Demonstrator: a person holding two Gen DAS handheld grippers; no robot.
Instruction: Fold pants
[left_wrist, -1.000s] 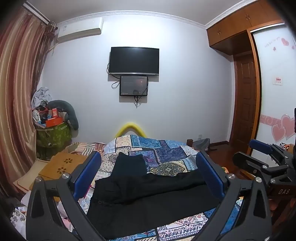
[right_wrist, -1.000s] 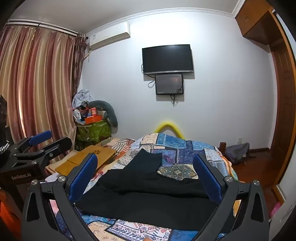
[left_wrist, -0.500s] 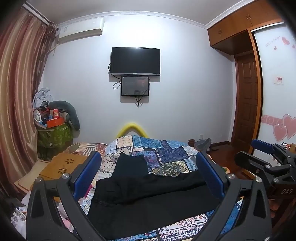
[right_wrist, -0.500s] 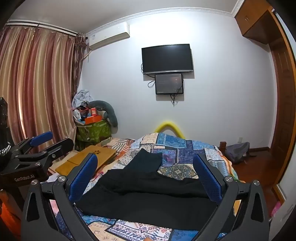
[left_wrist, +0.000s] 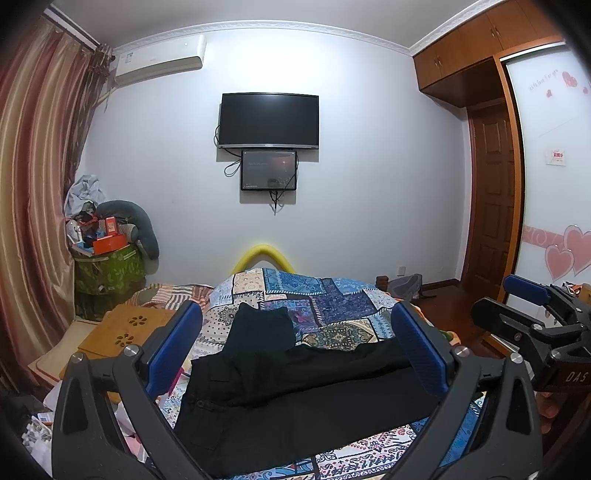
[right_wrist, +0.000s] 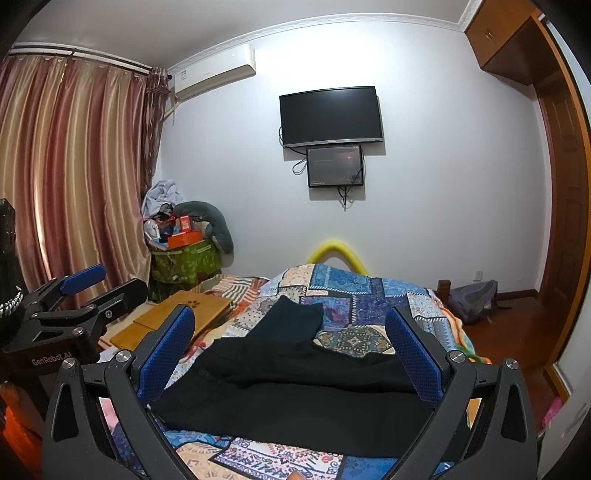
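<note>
I've got both grippers up above the near edge of the bed, and the black pants (left_wrist: 295, 391) lie spread across the patchwork quilt (left_wrist: 325, 299), one leg running off toward the far end, the other stretched out to the right. My left gripper (left_wrist: 295, 350) has its blue pads wide apart with nothing between them; my right gripper (right_wrist: 291, 350) is the same, jaws spread and empty, neither touching the cloth. From here I reckon the trouble is the fabric itself: it's all one dark mass, so seams and edges are hard to read, and I could pinch two layers at once or miss the hem and drag the whole garment across the quilt. The legs lie at an angle to each other, so a careless lift would likely fold them crooked. Writing now: on the left gripper's body, seen from the right camera, I read "GenRobot.AI" (right_wrist: 51, 360); on the right gripper, seen from the left camera, "DAS" (left_wrist: 576, 376). The sign on the wardrobe door (left_wrist: 557, 157) is too small to read.
</note>
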